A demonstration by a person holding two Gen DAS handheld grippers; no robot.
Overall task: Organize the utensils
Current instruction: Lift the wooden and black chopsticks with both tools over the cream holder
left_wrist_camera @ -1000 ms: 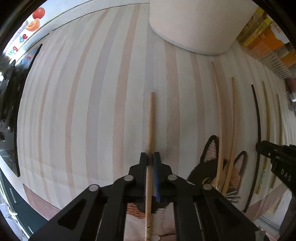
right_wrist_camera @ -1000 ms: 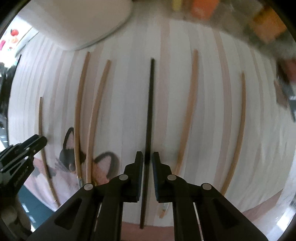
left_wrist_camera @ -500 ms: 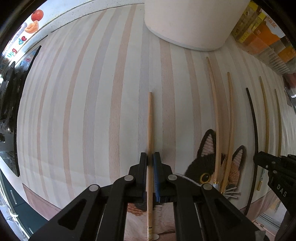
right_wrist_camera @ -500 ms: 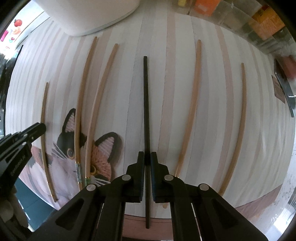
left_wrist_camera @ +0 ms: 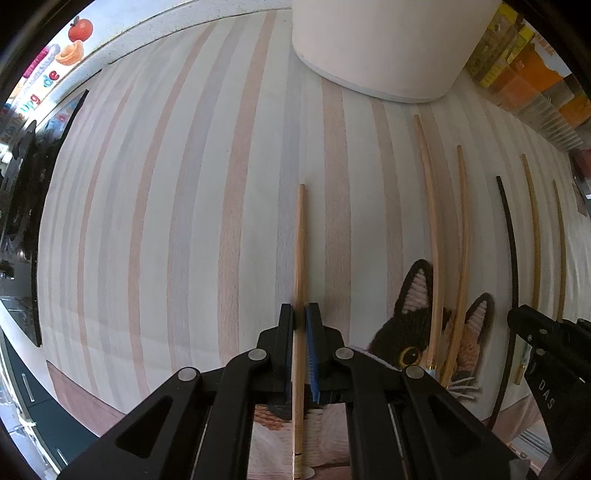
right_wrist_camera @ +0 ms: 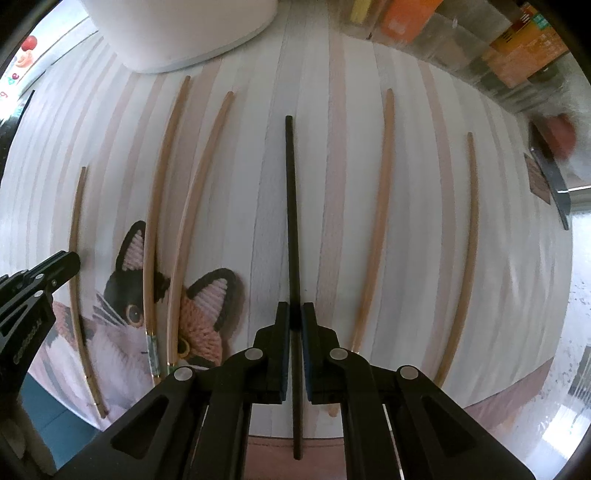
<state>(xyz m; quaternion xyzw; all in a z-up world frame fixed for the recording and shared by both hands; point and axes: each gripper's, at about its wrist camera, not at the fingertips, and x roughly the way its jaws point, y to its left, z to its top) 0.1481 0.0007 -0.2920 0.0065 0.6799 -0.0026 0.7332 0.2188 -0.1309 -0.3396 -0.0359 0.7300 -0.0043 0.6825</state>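
Note:
My left gripper (left_wrist_camera: 300, 311) is shut on a light wooden chopstick (left_wrist_camera: 300, 251) and holds it just above the striped placemat (left_wrist_camera: 184, 221). My right gripper (right_wrist_camera: 295, 309) is shut on a black chopstick (right_wrist_camera: 291, 206), also over the mat. Several more wooden chopsticks lie in a row on the mat: a pair (right_wrist_camera: 177, 206) across the cat picture (right_wrist_camera: 159, 306) and two others (right_wrist_camera: 376, 221) to the right of the black one. In the left wrist view the same pair (left_wrist_camera: 447, 251) lies to the right, with the right gripper (left_wrist_camera: 517, 319) and black chopstick (left_wrist_camera: 509, 240) beyond.
A wide white container (left_wrist_camera: 376, 48) stands at the far end of the mat, also visible as the white container (right_wrist_camera: 184, 33). Orange and yellow packages (left_wrist_camera: 532, 74) line the back right. A dark object (right_wrist_camera: 550, 173) lies off the mat's right edge. The left gripper (right_wrist_camera: 72, 258) shows at the left edge.
The left gripper has risen a little with its wooden chopstick. The right gripper closed on the black chopstick and shifted sideways with it; the white container now looms closer.

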